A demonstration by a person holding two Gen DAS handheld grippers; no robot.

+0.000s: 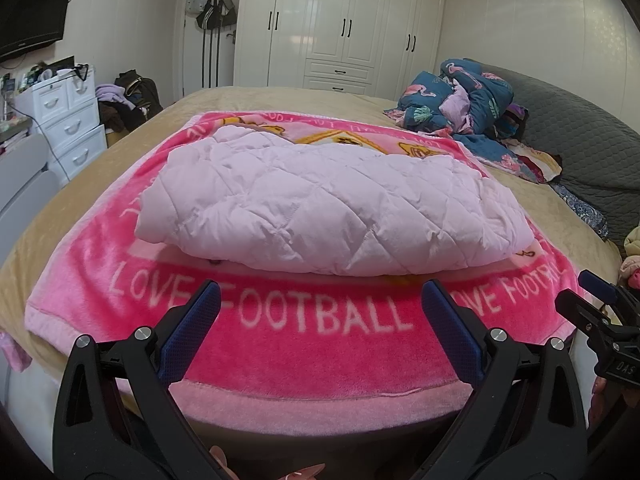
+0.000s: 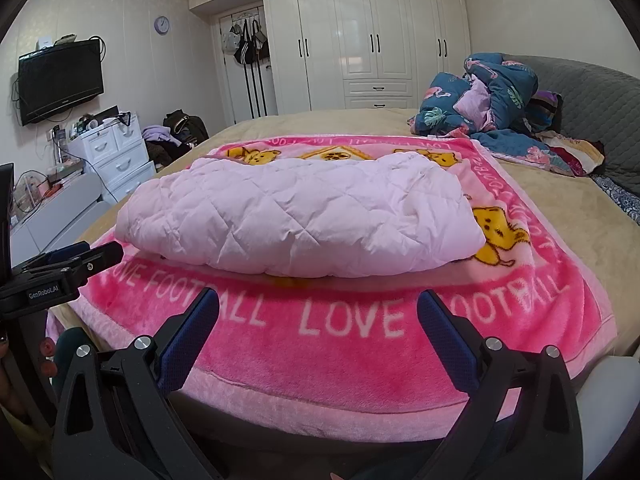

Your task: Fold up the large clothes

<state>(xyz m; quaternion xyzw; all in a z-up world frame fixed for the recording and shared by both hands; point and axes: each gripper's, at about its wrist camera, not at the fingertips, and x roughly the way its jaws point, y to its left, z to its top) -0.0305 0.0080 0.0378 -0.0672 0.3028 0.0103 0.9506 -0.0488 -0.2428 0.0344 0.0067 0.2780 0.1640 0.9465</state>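
Left gripper (image 1: 320, 300): jaws spread wide, nothing between them, hovering over the near band of the pink blanket (image 1: 304, 364). The quilted lilac garment (image 1: 320, 208) lies straight ahead of it, beyond the "FOOTBALL" lettering, not touched. It is bundled into a thick, roughly folded slab across the blanket's middle.

Right gripper (image 2: 318, 300): also wide and empty, same standoff, garment (image 2: 296, 216) dead ahead and slightly left of its centreline. Each gripper shows at the edge of the other's view.

Handling guess: padded, puffy, light for its bulk, fully limp, so no stiffness to lever with. The shell looks smooth, so it will probably slip in a shallow pinch. The fill will spring back, so folds need pressing down.

Grip: go for the near rolled edge, left gripper at the left end, right gripper at the right end. Bite deep through all layers; pinching only the top layer would likely peel it open.
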